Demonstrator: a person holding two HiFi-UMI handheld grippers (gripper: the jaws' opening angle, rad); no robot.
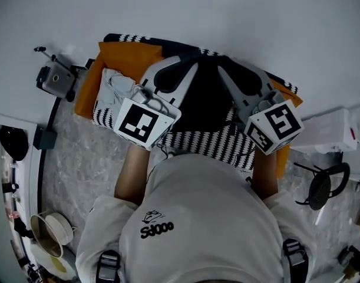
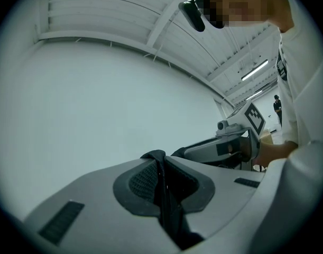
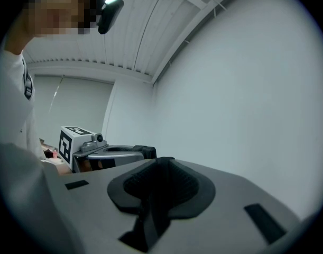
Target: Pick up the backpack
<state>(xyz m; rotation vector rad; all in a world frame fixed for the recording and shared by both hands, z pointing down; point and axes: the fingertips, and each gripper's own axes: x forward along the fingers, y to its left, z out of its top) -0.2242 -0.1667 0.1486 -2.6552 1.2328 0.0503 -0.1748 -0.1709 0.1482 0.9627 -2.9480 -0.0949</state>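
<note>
Left gripper (image 2: pixel 161 160): clenched on a black strap (image 2: pixel 169 210), webbing pinched right between the pads, jaws all but together
Right gripper (image 3: pixel 161 165): same story on the other side, clamped tight on a second strap (image 3: pixel 149 216) that drops away below the pads
Aim: both grippers point about level, away from the person, side by side, and each one shows in the other's view
Backpack (image 1: pixel 203 99): up in front of the person's chest, hanging from the two grippers by its straps
Backpack looks: black down the middle, orange panels (image 1: pixel 126 58) at the sides, black-and-white stripes along the far edge and the near edge
Marker cubes: left cube (image 1: pixel 145 121) and right cube (image 1: pixel 276 124) sit over the near striped edge, one at each side of the black middle
White surface (image 1: pixel 227 10): fills the far side of the head view; the backpack's far edge meets it there, and whether the two touch I cannot tell
Person: pale shirt (image 1: pixel 203 217) at the bottom of the head view, bare forearm (image 1: pixel 132 170) running up to the left cube
Floor (image 1: pixel 91 164): speckled grey under the backpack
Floor, left side: a small camera on a stand (image 1: pixel 55 80), and a pale bucket (image 1: pixel 53 232) nearer the person
Floor, right side: a white box (image 1: pixel 327 131) just beside the backpack, a black stool (image 1: pixel 321 184) nearer the person
</note>
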